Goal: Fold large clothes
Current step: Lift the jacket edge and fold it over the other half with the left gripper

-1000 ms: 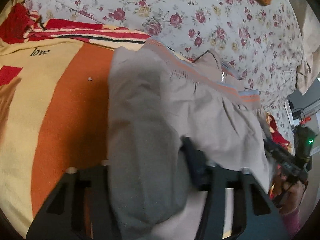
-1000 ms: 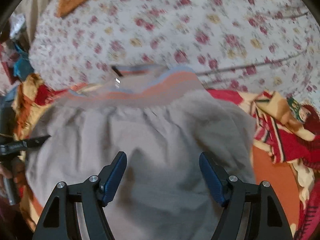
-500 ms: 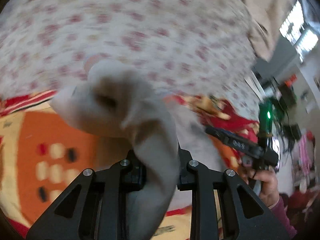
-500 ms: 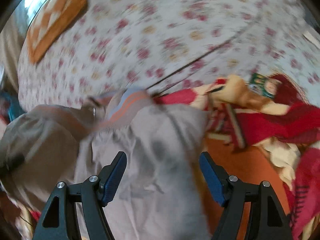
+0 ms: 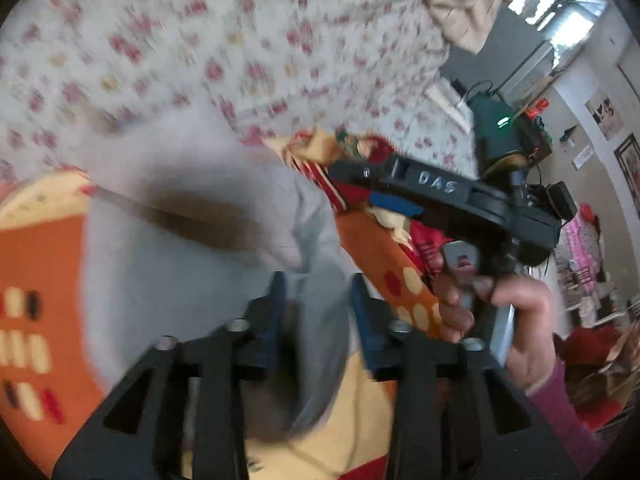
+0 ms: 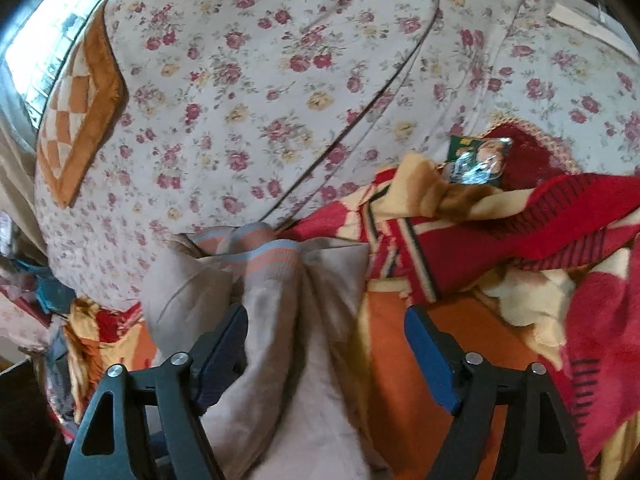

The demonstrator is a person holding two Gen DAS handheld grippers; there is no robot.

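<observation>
The left gripper (image 5: pixel 318 300) is opening, a fold of the grey garment (image 5: pixel 192 264) between its pads, perhaps already slack in the blur. The right gripper (image 6: pixel 326 344) is opening too, wide, gripping nothing, the garment bunched beneath it on the orange blanket (image 6: pixel 404 380), near the floral sheet (image 6: pixel 260 92)
</observation>
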